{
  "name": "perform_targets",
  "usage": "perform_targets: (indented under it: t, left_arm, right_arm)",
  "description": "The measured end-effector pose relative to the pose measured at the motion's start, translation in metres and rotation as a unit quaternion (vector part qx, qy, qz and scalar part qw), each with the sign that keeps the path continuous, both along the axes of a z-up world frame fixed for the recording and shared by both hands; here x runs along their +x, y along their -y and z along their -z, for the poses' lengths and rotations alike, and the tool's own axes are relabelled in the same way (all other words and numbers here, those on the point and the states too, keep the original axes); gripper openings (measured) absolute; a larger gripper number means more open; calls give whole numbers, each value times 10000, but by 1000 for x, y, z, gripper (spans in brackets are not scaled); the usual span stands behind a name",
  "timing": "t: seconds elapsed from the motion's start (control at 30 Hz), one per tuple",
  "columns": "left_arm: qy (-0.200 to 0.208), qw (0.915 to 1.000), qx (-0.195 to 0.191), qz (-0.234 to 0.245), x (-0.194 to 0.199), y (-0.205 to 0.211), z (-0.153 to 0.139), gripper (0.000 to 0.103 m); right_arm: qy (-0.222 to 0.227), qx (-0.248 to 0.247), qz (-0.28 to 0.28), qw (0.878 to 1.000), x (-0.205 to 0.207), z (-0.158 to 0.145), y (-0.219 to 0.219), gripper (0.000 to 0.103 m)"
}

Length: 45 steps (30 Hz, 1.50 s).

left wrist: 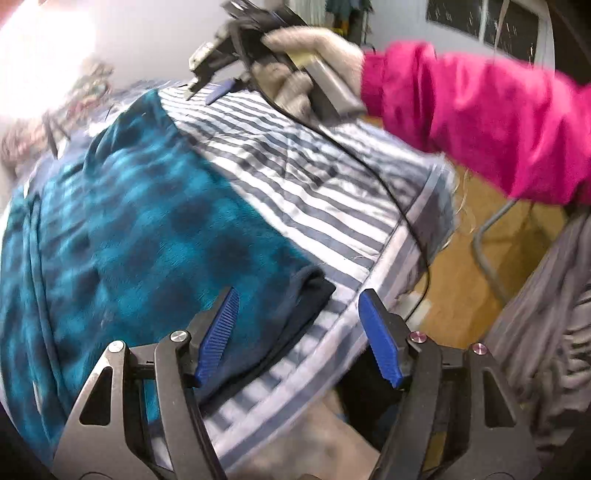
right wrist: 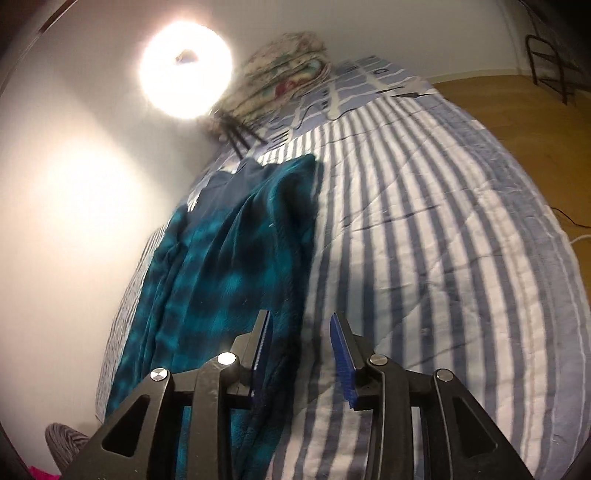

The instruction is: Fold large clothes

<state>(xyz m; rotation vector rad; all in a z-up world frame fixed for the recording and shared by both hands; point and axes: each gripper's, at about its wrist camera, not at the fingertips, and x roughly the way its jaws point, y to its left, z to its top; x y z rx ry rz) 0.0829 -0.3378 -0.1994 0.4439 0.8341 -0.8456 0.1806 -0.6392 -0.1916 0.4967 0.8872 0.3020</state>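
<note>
A bed carries everything here, covered by a striped quilt (right wrist: 424, 236) in white and grey-blue with a pale blue border. On it lies the teal plaid garment (right wrist: 229, 266), a soft fleece piece with dark patches, stretched along the left half of the bed in the right wrist view and filling the left and centre of the left wrist view. One dark navy corner (left wrist: 310, 291) of it is turned up near the bottom centre of the left wrist view.

The wall is plain white. A round lamp (right wrist: 185, 70) glares in the upper left of the right wrist view, and a folded floral blanket (right wrist: 288, 70) sits at the far end of the bed, upper centre. The wooden floor (right wrist: 517, 107) shows at the upper right.

The left gripper (left wrist: 297, 317) is released, its blue pads wide apart above the navy corner and the quilt border, holding nothing. The right gripper (right wrist: 301, 343) also stands apart, over the edge where the garment meets the quilt, with nothing between its pads.

Only the left wrist view shows the right gripper from outside (left wrist: 210, 90), at the upper centre, with a gloved hand (left wrist: 314, 62) on its handle, a pink sleeve (left wrist: 480, 118) and a dark window (left wrist: 487, 22). Only the right wrist view shows a dark chair frame (right wrist: 550, 66) at the upper right.
</note>
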Motion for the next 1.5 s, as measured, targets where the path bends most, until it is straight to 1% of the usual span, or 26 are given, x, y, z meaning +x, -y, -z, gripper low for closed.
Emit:
perform_targets:
  t: [0.07, 0.13, 0.23, 0.27, 0.3, 0.33, 0.4, 0.43, 0.47, 0.5, 0.57, 0.63, 0.7, 0.8, 0.87, 0.9, 0.97, 1.0, 1.03, 1.07, 1.13, 1.17, 1.23, 1.3, 1.37, 1.5]
  left_arm:
    - [16, 9999, 126, 14, -1, 10, 6, 70]
    - [-39, 9998, 206, -56, 6, 14, 11, 70]
    - [-194, 9995, 130, -200, 16, 9, 14, 69]
    - [-225, 9994, 141, -233, 20, 8, 17, 65]
    - [-274, 9991, 155, -269, 23, 6, 20, 60]
    - [-309, 9990, 155, -293, 27, 4, 25, 52]
    - [-304, 9992, 49, -267, 29, 5, 27, 39]
    - [-363, 9991, -8, -232, 32, 3, 25, 24]
    - [-451, 9987, -69, -231, 32, 2, 22, 12]
    - [-611, 9974, -237, -293, 35, -3, 15, 11]
    - [-791, 9941, -609, -431, 36, -16, -1, 10]
    - [-852, 9905, -909, -580, 36, -28, -16, 10]
    - [-864, 9870, -1157, -708, 36, -40, -29, 10]
    - [-843, 9850, -1269, -809, 37, -47, -34, 10]
    - [-913, 9834, -1317, -846, 36, -49, -32, 10]
    - [-947, 9825, -1352, -867, 36, -50, -31, 10]
    - [-1000, 9807, -1417, -898, 35, -54, -30, 10]
    - [-1002, 9801, -1449, -911, 35, -55, -31, 10]
    - [-991, 9797, -1480, -924, 34, -58, -32, 10]
    - [-983, 9790, -1520, -938, 33, -61, -34, 10]
    - [-1015, 9765, -1622, -987, 34, -69, -36, 10]
    - [-1069, 9738, -1714, -1044, 35, -74, -37, 10]
    - [-1192, 9683, -1870, -1150, 38, -84, -37, 10]
    - [-1269, 9628, -2009, -1283, 39, -98, -38, 10]
    - [-1295, 9586, -2095, -1426, 41, -111, -39, 9]
    - [-1373, 9486, -2220, -1791, 43, -139, -37, 9]
  right_arm:
    - [-12, 63, 61, 10000, -1, 1, 7, 35]
    - [-38, 106, 80, 9999, -2, 3, 13, 35]
    - [-67, 115, 86, 9999, 3, 9, 11, 35]
    - [-76, 130, 89, 9998, 2, 10, 11, 35]
    - [-83, 146, 85, 9998, 3, 11, 11, 35]
    - [-90, 153, 75, 9998, 3, 12, 11, 35]
    - [-102, 163, 54, 9998, 5, 13, 8, 35]
    - [-105, 174, 39, 9998, 6, 14, 7, 35]
    - [-110, 181, 28, 9998, 7, 14, 4, 37]
    - [-118, 178, 32, 9998, 8, 15, 2, 39]
    - [-156, 212, 74, 9996, 12, 18, -2, 52]
    - [-189, 394, 102, 9990, 18, 23, -5, 56]
    - [-295, 532, 147, 9980, 25, 29, -9, 56]
    - [-409, 656, 267, 9966, 38, 36, -16, 55]
    - [-488, 804, 238, 9953, 49, 39, -25, 49]
    - [-554, 800, 218, 9950, 54, 41, -30, 46]
    - [-857, 667, 164, 9939, 65, 50, -46, 28]
    - [-1000, 558, 147, 9933, 69, 55, -54, 23]
    - [-1084, 335, 161, 9934, 72, 56, -63, 14]
    - [-1080, 114, 189, 9939, 73, 54, -70, 8]
    - [-1074, -374, 199, 9933, 76, 41, -83, 7]
    - [-1057, -582, 247, 9924, 76, 32, -88, 6]
    - [-1027, -770, 395, 9909, 77, 16, -98, 6]
    - [-958, -1106, 450, 9882, 80, -1, -112, 6]
    - [-863, -1518, 388, 9839, 84, -13, -135, 6]
    - [-795, -1997, 248, 9763, 94, -22, -175, 5]
